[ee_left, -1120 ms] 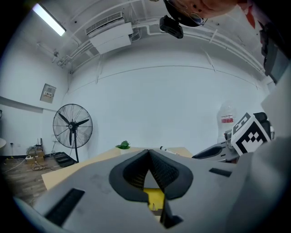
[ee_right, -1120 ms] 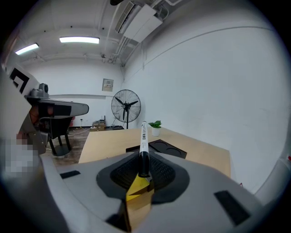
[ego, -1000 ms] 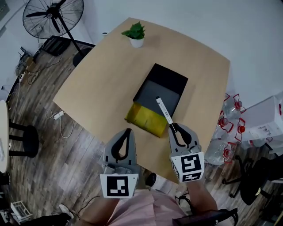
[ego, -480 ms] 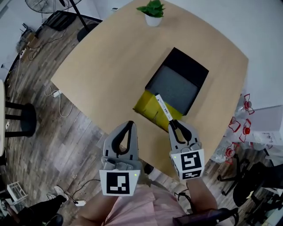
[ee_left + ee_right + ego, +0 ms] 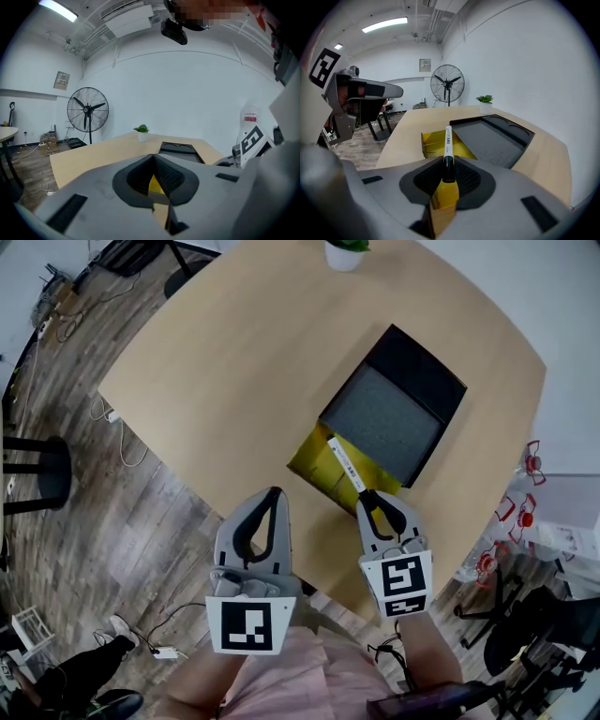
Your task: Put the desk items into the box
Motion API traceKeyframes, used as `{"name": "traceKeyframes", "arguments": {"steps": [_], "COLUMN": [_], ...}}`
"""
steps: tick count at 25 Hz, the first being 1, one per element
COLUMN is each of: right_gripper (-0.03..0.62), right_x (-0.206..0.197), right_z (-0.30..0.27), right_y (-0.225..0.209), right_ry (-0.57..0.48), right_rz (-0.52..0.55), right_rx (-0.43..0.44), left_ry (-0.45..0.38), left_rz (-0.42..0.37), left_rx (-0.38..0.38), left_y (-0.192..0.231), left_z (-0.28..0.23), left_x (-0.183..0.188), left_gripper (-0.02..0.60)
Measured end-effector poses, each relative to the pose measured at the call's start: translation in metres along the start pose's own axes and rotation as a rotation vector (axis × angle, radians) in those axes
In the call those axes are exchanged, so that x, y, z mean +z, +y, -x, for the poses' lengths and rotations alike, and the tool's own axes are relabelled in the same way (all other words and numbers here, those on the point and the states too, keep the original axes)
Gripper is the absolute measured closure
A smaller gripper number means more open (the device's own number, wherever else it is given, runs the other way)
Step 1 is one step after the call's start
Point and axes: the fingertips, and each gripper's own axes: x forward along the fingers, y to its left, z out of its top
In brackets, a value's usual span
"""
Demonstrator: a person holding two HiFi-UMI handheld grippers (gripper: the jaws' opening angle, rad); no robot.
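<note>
Evidently the right gripper (image 5: 367,495) clamps a marker (image 5: 345,465) by its dark end, above the open yellow box (image 5: 317,463) touching a grey-lined black tray (image 5: 394,413) on the table (image 5: 234,362); the left gripper (image 5: 273,493) is pressed together, empty.

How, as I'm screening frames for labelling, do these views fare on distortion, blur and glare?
Head view: sharp and evenly lit, though the table edges bow outward. Left gripper view: fisheye with black corners, a ceiling light blown out, the near jaws slightly soft. Right gripper view: same black corners; the marker is crisp.
</note>
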Motion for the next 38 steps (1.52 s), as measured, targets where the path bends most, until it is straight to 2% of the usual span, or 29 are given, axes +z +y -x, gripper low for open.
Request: {"name": "traceKeyframes", "arguments": {"steps": [11, 22, 31, 38], "right_gripper": [0.520, 0.517, 0.502, 0.517], "right_x": [-0.012, -0.019, -0.014, 0.005], "right_z": [-0.021, -0.029, -0.026, 0.001], "right_y": [-0.001, -0.004, -0.003, -0.002], "right_ry": [0.085, 0.123, 0.100, -0.005], "right_rz": [0.006, 0.017, 0.011, -0.061], "right_rx": [0.030, 0.019, 0.007, -0.033], "left_ry": [0.021, 0.033, 0.024, -0.031], "left_rz": [0.011, 0.018, 0.010, -0.019], "left_rx": [0.012, 0.020, 0.002, -0.037], "left_y": [0.013, 0.022, 0.019, 0.007], "left_z": [-0.013, -0.018, -0.017, -0.003], "left_x": [-0.006, -0.008, -0.003, 0.017], "left_gripper": [0.571, 0.571, 0.571, 0.571]}}
